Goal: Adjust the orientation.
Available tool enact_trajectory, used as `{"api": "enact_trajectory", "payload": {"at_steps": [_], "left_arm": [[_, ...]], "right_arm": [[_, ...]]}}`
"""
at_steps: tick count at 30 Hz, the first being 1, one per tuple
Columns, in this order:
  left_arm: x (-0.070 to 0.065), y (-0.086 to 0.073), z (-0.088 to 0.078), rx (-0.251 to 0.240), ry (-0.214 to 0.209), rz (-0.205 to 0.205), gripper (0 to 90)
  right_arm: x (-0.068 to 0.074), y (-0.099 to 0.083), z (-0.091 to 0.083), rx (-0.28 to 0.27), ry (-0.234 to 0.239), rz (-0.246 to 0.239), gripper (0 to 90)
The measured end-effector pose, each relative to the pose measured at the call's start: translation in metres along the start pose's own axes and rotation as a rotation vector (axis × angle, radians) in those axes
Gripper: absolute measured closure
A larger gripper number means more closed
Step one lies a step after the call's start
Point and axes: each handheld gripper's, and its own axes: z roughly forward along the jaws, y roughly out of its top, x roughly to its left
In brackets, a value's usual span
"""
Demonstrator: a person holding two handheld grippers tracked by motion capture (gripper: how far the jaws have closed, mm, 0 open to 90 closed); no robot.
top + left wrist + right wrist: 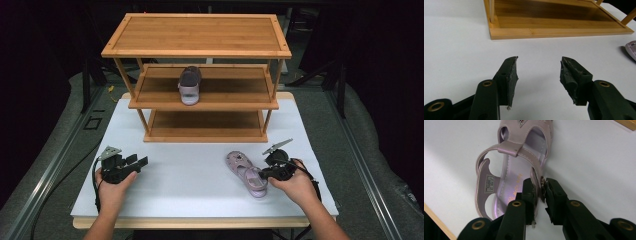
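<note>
A lilac sandal [241, 169] lies on the white table [190, 175], right of the middle. My right gripper [263, 174] is at its heel end. In the right gripper view the sandal [511, 167] has its side wall pinched between the jaws of the right gripper [543, 188], which is shut on it. A second, matching sandal [189, 84] stands on the middle shelf of the wooden rack [200, 35]. Near the table's left front, my left gripper [137, 164] rests in the hand. Its jaws [539, 72] stand open with nothing between them.
The three-tier bamboo rack takes up the back of the table; its bottom shelf [554, 21] lies ahead of the left gripper. A tip of the lilac sandal [632, 49] shows at the right edge of the left gripper view. Dark floor surrounds the table.
</note>
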Motion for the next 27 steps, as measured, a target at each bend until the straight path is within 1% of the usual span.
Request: {"api": "enact_trajectory", "payload": {"at_steps": [1, 2, 4, 5, 6, 7, 9, 11, 13, 16, 18, 19, 20, 21, 22, 25, 27], "left_arm": [[0.0, 0.0, 0.0, 0.0, 0.0, 0.0, 47.2], [0.0, 0.0, 0.0, -0.003, -0.001, -0.001, 47.2], [0.0, 0.0, 0.0, -0.003, -0.001, -0.003, 47.2], [0.0, 0.0, 0.0, -0.003, -0.001, -0.003, 47.2], [0.0, 0.0, 0.0, 0.0, -0.002, -0.001, 47.2], [0.0, 0.0, 0.0, 0.002, -0.002, -0.001, 47.2], [0.0, 0.0, 0.001, 0.006, -0.004, 0.002, 47.1], [0.0, 0.0, 0.002, 0.006, -0.005, 0.002, 47.2], [0.0, 0.0, 0.002, 0.007, -0.004, 0.001, 47.1], [-0.001, 0.0, 0.002, 0.008, -0.005, 0.001, 47.1], [0.0, 0.0, 0.002, 0.009, -0.004, 0.0, 47.1], [0.0, 0.0, 0.002, 0.009, -0.004, 0.0, 47.1], [0.0, 0.0, 0.002, 0.008, -0.005, 0.0, 47.1], [0.0, 0.0, 0.002, 0.01, -0.004, 0.0, 47.1], [0.0, 0.0, 0.001, 0.011, -0.003, 0.0, 47.0], [0.001, 0.0, 0.002, 0.011, -0.002, -0.002, 47.0], [0.001, 0.0, 0.002, 0.012, -0.003, -0.002, 47.0]], "right_arm": [[0.0, 0.0, 0.0, 0.0, 0.0, 0.0, 77.4], [0.001, 0.006, 0.001, 0.029, -0.004, -0.009, 74.0], [0.002, 0.011, 0.002, 0.07, -0.018, -0.016, 72.5], [0.002, 0.011, 0.002, 0.07, -0.018, -0.016, 72.5], [0.003, 0.013, 0.002, 0.087, -0.023, -0.022, 71.9], [0.004, 0.019, 0.005, 0.135, -0.027, -0.028, 72.1], [0.004, 0.024, 0.006, 0.159, -0.022, -0.025, 73.3], [0.004, 0.029, 0.009, 0.207, -0.028, -0.017, 73.3], [0.003, 0.033, 0.012, 0.232, -0.02, -0.015, 73.2], [0.003, 0.04, 0.018, 0.278, -0.004, -0.037, 73.1], [0.003, 0.044, 0.022, 0.302, -0.008, -0.05, 74.3], [0.003, 0.044, 0.022, 0.302, -0.008, -0.05, 74.3], [0.004, 0.046, 0.024, 0.318, -0.007, -0.061, 75.4], [0.005, 0.049, 0.026, 0.343, -0.024, -0.082, 76.6], [0.005, 0.051, 0.027, 0.366, -0.027, -0.09, 77.1], [0.006, 0.054, 0.028, 0.39, -0.024, -0.089, 77.5], [0.005, 0.055, 0.029, 0.406, -0.026, -0.101, 77.2]]}}
